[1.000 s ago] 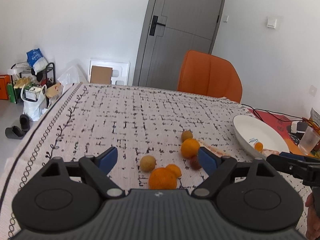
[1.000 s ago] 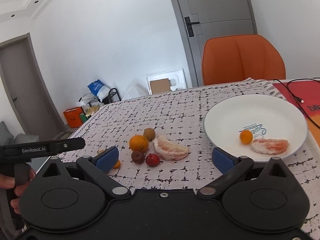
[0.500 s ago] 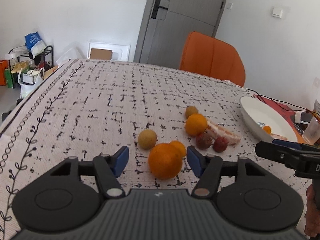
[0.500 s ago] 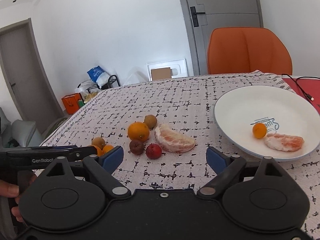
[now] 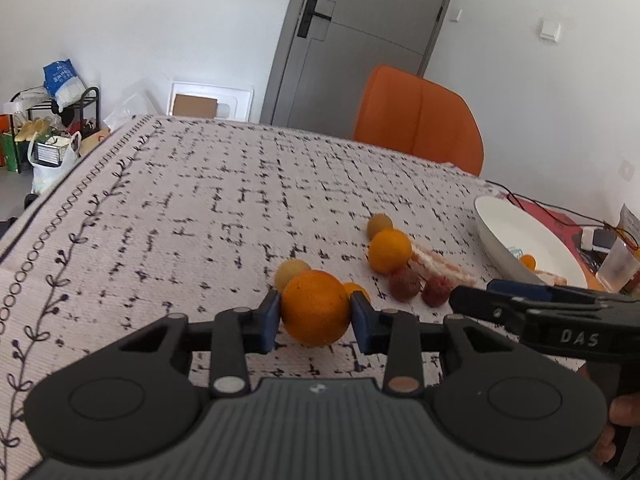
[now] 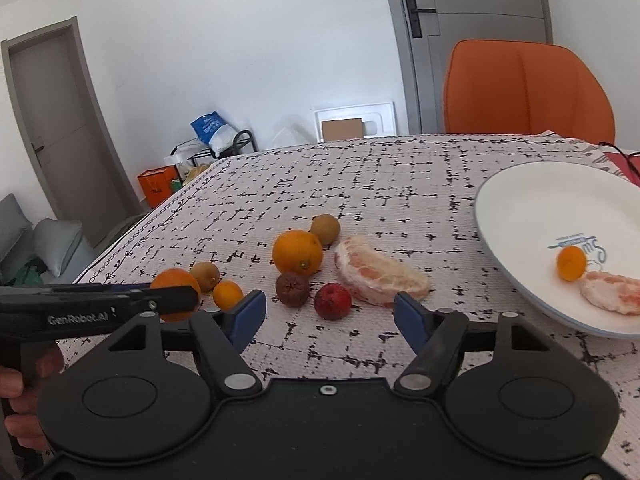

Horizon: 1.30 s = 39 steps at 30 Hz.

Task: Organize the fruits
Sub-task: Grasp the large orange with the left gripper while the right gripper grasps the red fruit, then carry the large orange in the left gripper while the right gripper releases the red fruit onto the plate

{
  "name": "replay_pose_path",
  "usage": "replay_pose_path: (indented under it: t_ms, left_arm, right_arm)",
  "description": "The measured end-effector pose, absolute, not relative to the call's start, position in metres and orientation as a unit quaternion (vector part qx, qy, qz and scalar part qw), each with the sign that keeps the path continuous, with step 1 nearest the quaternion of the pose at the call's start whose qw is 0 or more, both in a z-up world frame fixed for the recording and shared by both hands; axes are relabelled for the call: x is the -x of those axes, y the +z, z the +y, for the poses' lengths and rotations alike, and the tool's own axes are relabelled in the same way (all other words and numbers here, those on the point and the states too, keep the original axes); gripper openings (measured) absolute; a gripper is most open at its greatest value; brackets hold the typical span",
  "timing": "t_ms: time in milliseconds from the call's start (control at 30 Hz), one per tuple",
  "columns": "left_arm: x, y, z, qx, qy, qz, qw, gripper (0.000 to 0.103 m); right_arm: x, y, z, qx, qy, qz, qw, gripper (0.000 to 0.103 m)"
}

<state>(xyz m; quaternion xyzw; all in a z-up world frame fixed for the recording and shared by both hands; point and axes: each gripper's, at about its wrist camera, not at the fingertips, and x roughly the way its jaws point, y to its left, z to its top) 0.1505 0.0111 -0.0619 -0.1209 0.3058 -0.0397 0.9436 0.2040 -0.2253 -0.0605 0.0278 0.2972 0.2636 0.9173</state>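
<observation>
My left tool [image 5: 314, 316] is closing on the big round orange [image 5: 316, 307] down on the patterned cloth surface [image 5: 200, 208], pads seemingly touching, while my right tool [image 6: 328, 312], narrowing and empty, nears the dark red lychee [image 6: 333, 301]; next, lift toward the white plate [image 6: 532, 200].

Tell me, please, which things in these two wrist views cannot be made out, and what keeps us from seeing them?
- Left wrist view: the small orange is mostly hidden behind the large orange and a blue pad.
- Left wrist view: the pomelo piece is partly hidden behind the second orange and two lychees.
- Right wrist view: the plate is cut off at the right edge.
- Its blue print is too small to read.
</observation>
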Motion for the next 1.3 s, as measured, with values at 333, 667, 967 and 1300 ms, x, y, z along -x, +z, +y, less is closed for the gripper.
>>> replay_pose_path:
  t_ms: [333, 667, 967, 1300]
  left_arm:
    - [-0.150, -0.058, 0.030, 0.130, -0.024, 0.293, 0.947, 0.036]
    - [-0.148, -0.059, 0.045, 0.140, -0.016, 0.288, 0.947, 0.036]
    - [-0.143, -0.047, 0.039, 0.134, -0.015, 0.278, 0.951, 0.036]
    - [-0.142, -0.033, 0.022, 0.119, -0.024, 0.266, 0.956, 0.036]
  right_arm:
    - [-0.216, -0.067, -0.211, -0.016, 0.261, 0.307, 0.915, 0.059]
    - [-0.221, -0.073, -0.200, -0.001, 0.263, 0.325, 0.908, 0.023]
    - [-0.209, -0.061, -0.211, -0.011, 0.271, 0.311, 0.911, 0.023]
    - [-0.195, -0.042, -0.238, -0.028, 0.262, 0.284, 0.922, 0.023]
